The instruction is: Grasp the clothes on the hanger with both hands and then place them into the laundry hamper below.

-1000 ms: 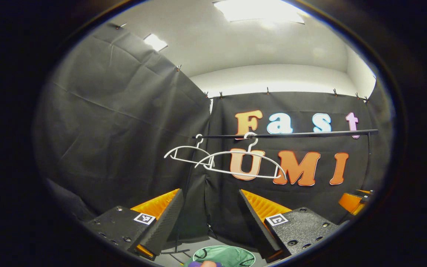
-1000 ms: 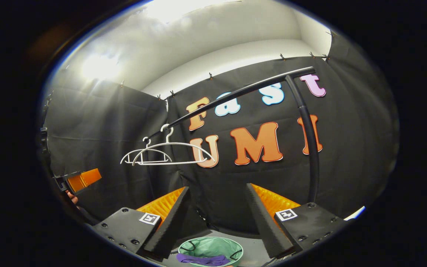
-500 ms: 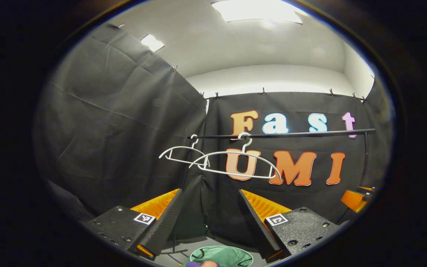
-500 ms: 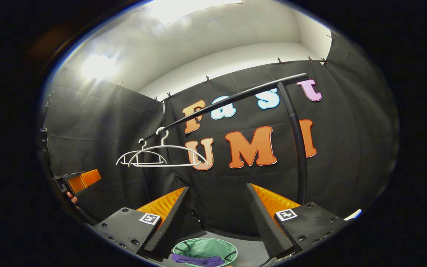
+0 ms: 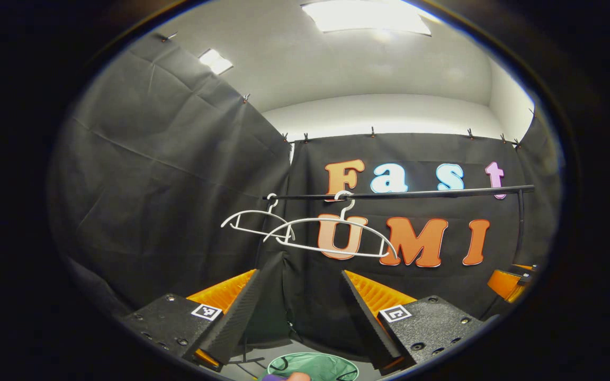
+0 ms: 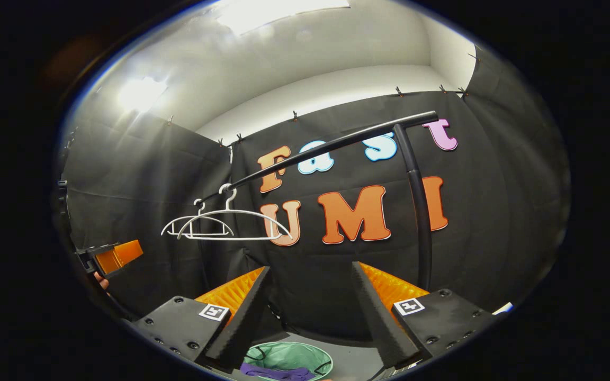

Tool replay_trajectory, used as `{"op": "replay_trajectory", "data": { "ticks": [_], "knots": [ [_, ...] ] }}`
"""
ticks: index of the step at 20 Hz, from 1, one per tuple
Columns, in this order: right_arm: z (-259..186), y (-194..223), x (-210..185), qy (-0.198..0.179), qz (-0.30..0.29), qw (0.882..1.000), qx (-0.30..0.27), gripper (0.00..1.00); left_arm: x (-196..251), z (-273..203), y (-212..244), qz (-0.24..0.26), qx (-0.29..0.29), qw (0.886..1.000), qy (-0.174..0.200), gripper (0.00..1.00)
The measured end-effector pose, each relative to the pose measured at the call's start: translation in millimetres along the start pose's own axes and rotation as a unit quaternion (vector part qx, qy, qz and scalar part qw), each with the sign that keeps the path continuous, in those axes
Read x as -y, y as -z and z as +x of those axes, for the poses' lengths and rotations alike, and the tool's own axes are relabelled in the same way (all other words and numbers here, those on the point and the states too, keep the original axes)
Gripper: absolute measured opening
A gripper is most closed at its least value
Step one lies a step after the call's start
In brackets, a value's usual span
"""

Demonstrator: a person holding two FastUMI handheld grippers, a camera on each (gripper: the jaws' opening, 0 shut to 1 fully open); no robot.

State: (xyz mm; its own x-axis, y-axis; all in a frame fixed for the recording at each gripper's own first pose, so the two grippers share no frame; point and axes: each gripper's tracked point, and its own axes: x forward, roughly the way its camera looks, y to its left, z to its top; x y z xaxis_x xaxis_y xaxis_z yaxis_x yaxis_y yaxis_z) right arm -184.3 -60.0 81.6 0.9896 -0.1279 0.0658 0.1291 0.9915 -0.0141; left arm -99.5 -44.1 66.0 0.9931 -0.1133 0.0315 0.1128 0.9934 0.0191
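Note:
Two bare white hangers (image 5: 315, 220) (image 6: 231, 211) hang at the left end of a black rail (image 5: 432, 193) (image 6: 337, 144). Below stands a green hamper (image 5: 315, 366) (image 6: 290, 353), with a purple garment (image 6: 278, 373) lying in it. My left gripper (image 5: 299, 275) is open and holds nothing; it points at the hangers from a distance. The right gripper (image 6: 310, 268) is likewise open, with nothing between its fingers, and is aimed at the wall to the right of the hangers. In the left gripper view the right gripper (image 5: 506, 280) shows at the far right. In the right gripper view the left gripper (image 6: 111, 256) shows at the far left.
The rail's black upright post (image 6: 419, 222) stands to the right of the hangers, and a thin stand leg (image 5: 245, 355) reaches the grey floor beside the hamper. Black cloth walls close the booth on the left and at the back.
Hangers and rail have drifted left in both views, and the rail sits lower in the right gripper view. Both grippers stay open and empty.

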Motion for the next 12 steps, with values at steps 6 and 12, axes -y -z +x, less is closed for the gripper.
{"op": "replay_trajectory", "data": {
  "ticks": [6,12],
  "knots": [
    [-1.1,0.9,2.4,0.003,-0.001,1.0,0.0,0.98,-1.1,-2.6,2.9,-0.002,-0.002,1.0,-0.003,0.93],
    [-1.3,1.6,1.7,0.001,0.002,1.0,-0.002,0.98,-3.8,-5.0,4.6,0.0,-0.005,1.0,-0.006,0.93]
  ]
}}
